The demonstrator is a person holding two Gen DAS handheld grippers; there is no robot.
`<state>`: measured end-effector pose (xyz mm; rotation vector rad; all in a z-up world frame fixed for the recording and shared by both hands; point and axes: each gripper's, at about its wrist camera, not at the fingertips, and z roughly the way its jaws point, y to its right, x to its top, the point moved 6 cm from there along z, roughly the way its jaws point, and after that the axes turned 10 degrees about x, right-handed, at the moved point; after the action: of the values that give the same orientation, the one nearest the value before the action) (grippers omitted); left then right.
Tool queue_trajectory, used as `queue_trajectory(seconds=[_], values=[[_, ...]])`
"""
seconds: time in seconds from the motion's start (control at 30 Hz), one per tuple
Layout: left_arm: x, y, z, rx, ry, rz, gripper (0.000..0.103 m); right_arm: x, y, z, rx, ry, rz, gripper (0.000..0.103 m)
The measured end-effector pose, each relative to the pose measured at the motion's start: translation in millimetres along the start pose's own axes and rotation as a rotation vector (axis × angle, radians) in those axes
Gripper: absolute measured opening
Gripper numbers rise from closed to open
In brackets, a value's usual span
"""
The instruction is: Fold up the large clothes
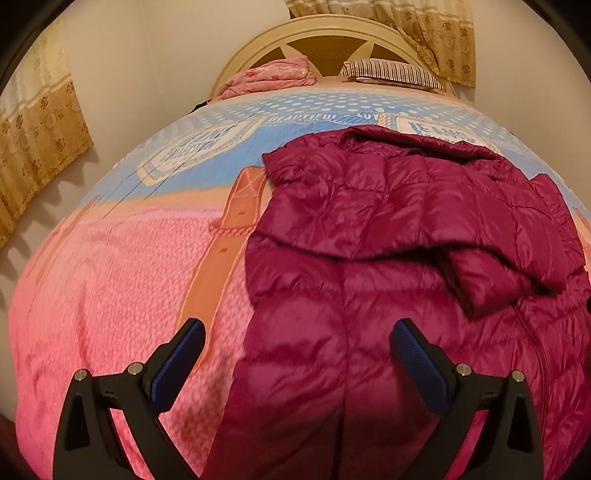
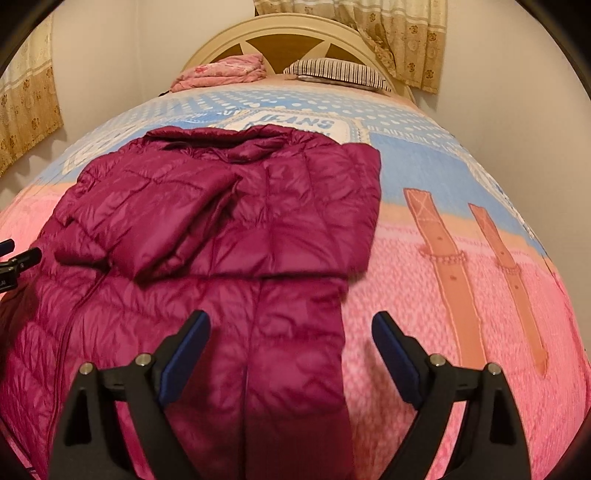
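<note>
A magenta quilted puffer jacket [image 1: 388,229] lies on the bed, its sleeves folded across the body. It also shows in the right wrist view [image 2: 221,229]. My left gripper [image 1: 297,332] is open and empty, hovering above the jacket's lower left part. My right gripper [image 2: 291,325] is open and empty, hovering above the jacket's lower right edge. The left gripper's tip [image 2: 18,258] shows at the left edge of the right wrist view.
The bed is covered by a pink and blue blanket [image 1: 110,277] with a jeans print. A folded pink quilt [image 1: 269,75] and a striped pillow [image 1: 391,72] lie by the cream headboard [image 1: 314,33]. Curtains [image 1: 37,147] hang on the walls.
</note>
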<state>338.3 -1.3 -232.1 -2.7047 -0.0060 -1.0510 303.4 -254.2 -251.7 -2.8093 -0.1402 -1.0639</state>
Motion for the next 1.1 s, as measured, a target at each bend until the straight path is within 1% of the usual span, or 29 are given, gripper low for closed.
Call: queue_trajectory(seconds=[0.4,0.6,0.77,0.97,1.1], values=[[-39.1,-18.3,-31.1,-0.014,0.002,-0.020,0.102,-32.1,-1.6,-24.4,-0.001,0.006,0.027,0.091],[-61.5,-21.4,-42.4,-0.006,0.004,0.005,0.102,-51.1,2.8,-37.1,0.001,0.006,0.049,0.092],[-79.6,-28.3,-49.9,-0.003,-0.006,0.003,0.102,-69.9,6.6,-46.6,0.001,-0.005,0.068,0.092],[-101.0,-29.1,-64.3,-0.020,-0.008,0.029,0.102,-93.7,0.2,-60.8,0.015,-0.021,0.059,0.092],[-113.7,-28.0,-71.5,-0.018,-0.003,0.055,0.102,-107.3,-4.8,-69.4,0.028,-0.022,0.057,0.092]])
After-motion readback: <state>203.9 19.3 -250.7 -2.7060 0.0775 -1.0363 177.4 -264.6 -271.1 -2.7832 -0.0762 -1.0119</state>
